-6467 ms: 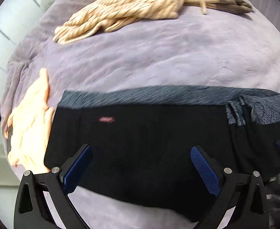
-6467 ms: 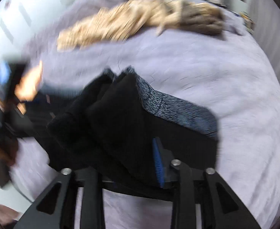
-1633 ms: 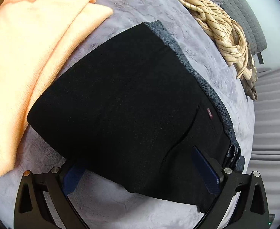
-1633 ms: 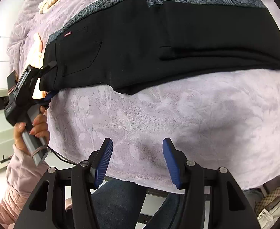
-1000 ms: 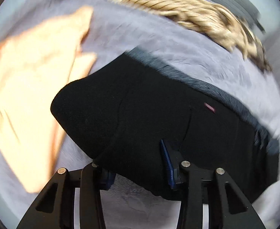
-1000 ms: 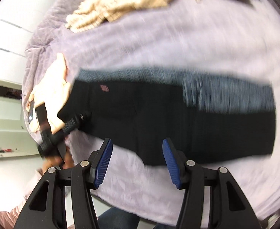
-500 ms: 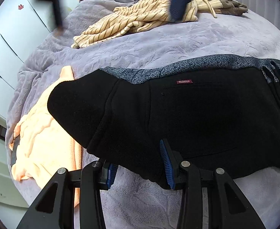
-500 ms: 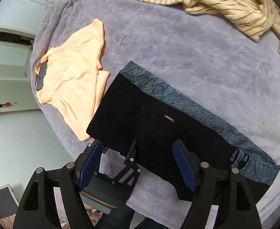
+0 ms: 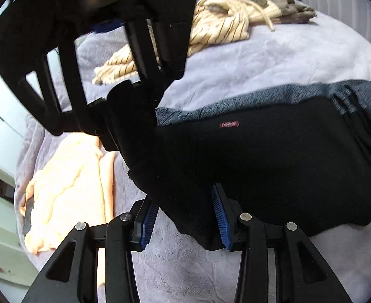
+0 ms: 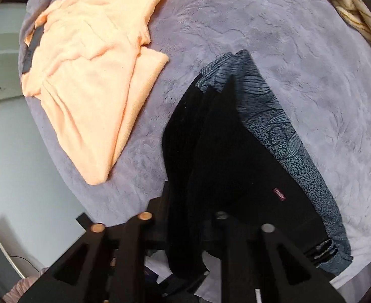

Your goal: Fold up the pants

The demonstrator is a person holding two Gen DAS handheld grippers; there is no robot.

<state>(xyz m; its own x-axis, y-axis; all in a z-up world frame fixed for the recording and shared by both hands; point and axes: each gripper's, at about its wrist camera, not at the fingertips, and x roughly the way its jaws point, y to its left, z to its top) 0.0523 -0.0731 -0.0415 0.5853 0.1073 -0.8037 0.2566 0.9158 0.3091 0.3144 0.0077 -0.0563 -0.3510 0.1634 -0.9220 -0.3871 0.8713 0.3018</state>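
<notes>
The black pants (image 9: 274, 161), with a grey patterned waistband (image 9: 261, 101) and a small red label, lie folded lengthwise on the purple blanket (image 9: 261, 58). My left gripper (image 9: 183, 217) is shut on the near left corner of the pants. My right gripper (image 9: 124, 96) comes down from above at the far left corner of the same end. In the right wrist view the black cloth (image 10: 205, 166) fills the space between its fingers, with the corner lifted off the blanket (image 10: 299, 50). Its pads are hidden.
A peach garment (image 9: 66, 174) lies on the blanket left of the pants, also in the right wrist view (image 10: 89, 70). A striped beige garment (image 9: 223, 25) is heaped at the back. The bed edge and floor (image 10: 33, 166) are at the near left.
My right gripper has come down onto the far left corner of the pants and closed on it. My left gripper keeps its hold on the near corner, and the left end is lifted.
</notes>
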